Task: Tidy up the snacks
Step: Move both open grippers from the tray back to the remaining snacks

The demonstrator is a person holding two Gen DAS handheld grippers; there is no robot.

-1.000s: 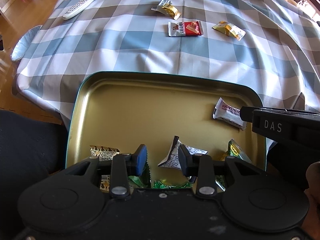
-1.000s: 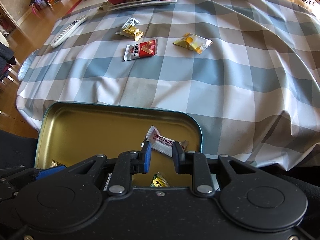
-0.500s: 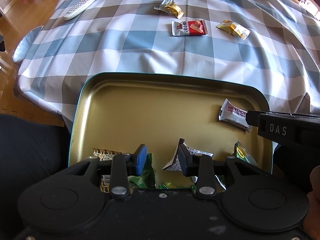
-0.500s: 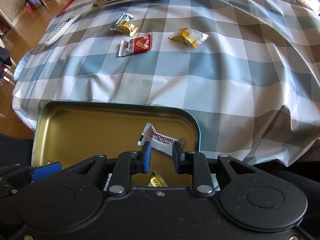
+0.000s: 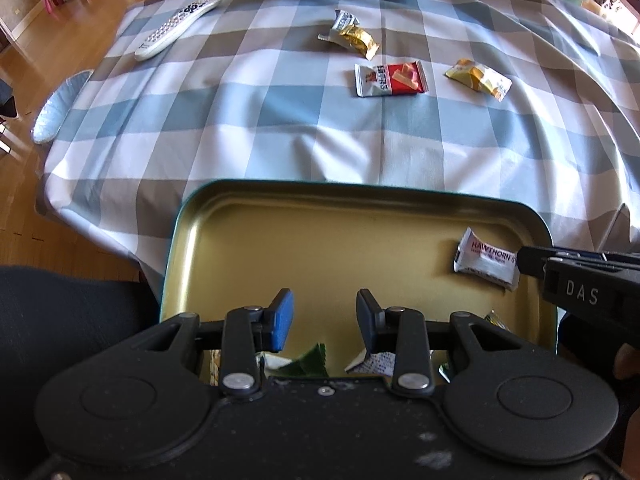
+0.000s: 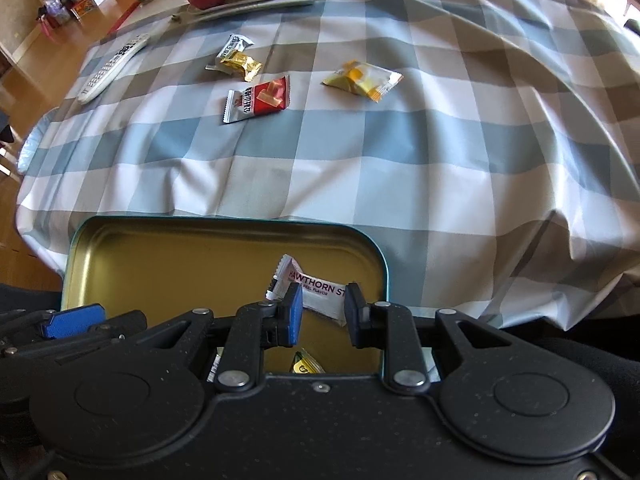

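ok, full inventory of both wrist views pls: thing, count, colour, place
tin tray: 1, gold inside, teal rim, near table edge
Hawthorn packet: 1, white, in tray, right side
other wrappers in tray: several, green, white, yellow, partly hidden
red packet: 1, on cloth
yellow packet: 1, right of red
gold and white packets: 2, touching, beyond red
remote: 1, white, far left
fruit plate: 1, white, apple and oranges, far edge
tablecloth: 1, blue, grey, white check
left gripper: open, over tray
right gripper: open, over Hawthorn packet
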